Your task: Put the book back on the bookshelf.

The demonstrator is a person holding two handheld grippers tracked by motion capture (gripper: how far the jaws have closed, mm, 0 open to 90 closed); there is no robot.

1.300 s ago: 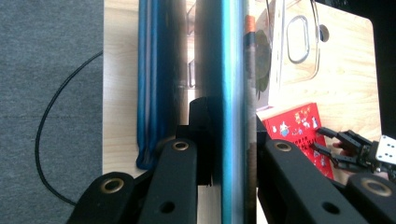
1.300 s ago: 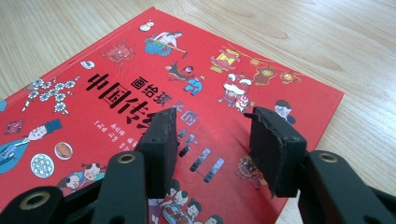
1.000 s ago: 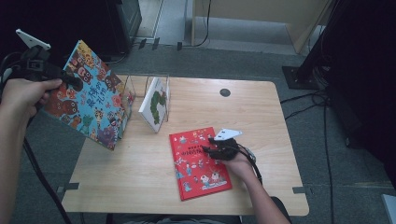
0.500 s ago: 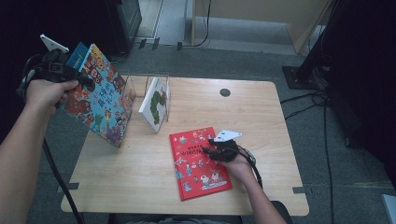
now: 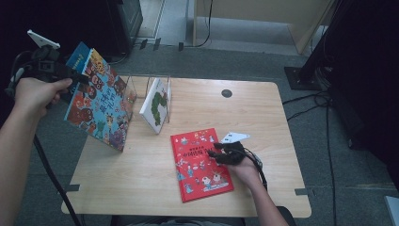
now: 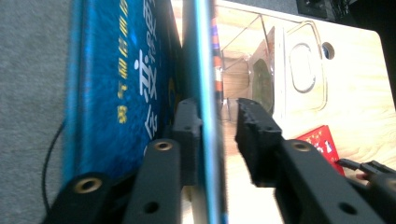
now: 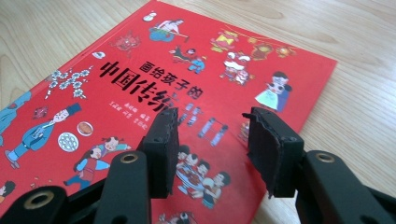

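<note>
A: Grey carpet, dark cabinets behind, pale wooden tabletop (image 5: 141,188) in the middle. Landmark = clear acrylic book stand (image 5: 141,89) at its back-left corner, w/ a white book with a green picture (image 5: 156,110) leaning in it.

B: Where's the big one?

A: Blue-spined picture book with cartoon monsters on its cover (image 5: 99,101) is off the tabletop, just left of the stand, tilted, lower corner near the tabletop edge. Left gripper (image 5: 70,75) has it by the top edge; in the left gripper view only one jaw touches the cover and there's a gap to the other, so can't tell whether it's clamped.

B: Axis?

A: Long side runs down from the jaws toward the stand's open slot, to the jaws' right. Probably needs swinging upright, then in.

B: Other hand?

A: Right gripper (image 5: 217,153), jaws apart, holding nothing, hovers over the red hardcover book with festival figures (image 5: 197,165), which is flat, well in front-right of the stand. Left hand's nearer the stand.
</note>
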